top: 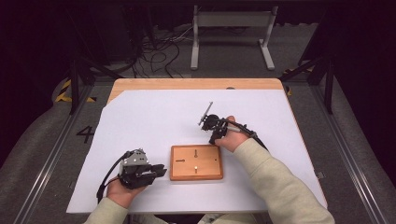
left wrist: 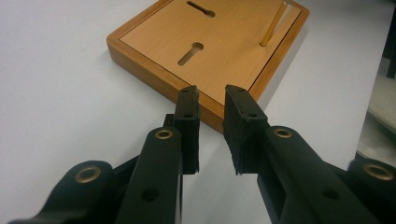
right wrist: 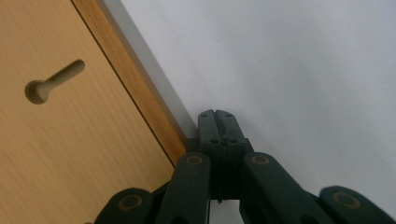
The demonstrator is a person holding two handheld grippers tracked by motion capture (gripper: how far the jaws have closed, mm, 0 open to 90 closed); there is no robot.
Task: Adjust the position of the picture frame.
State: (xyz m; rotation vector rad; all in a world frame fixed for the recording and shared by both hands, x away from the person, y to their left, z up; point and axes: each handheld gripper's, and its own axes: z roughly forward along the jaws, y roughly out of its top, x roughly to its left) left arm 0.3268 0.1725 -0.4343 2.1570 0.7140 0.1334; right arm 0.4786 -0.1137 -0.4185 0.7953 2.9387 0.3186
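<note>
A square wooden board (top: 205,173) lies on the white sheet at the middle front, with keyhole slots (top: 195,151) cut in its top and a thin pale peg (left wrist: 273,25) standing in it. My left gripper (top: 163,170) lies low just left of the board and points at its left edge. In the left gripper view its jaws (left wrist: 212,93) stand a little apart with nothing between them, and the board (left wrist: 219,51) is right ahead. My right gripper (top: 214,140) hovers at the board's far right corner. Its jaws (right wrist: 216,113) are pressed together beside the board's edge (right wrist: 140,102).
The white sheet (top: 149,116) covers most of the table, and a strip of bare wood (top: 196,84) shows at the far edge. Beyond the table stand a white metal frame (top: 231,21) and loose cables (top: 159,51) on the floor.
</note>
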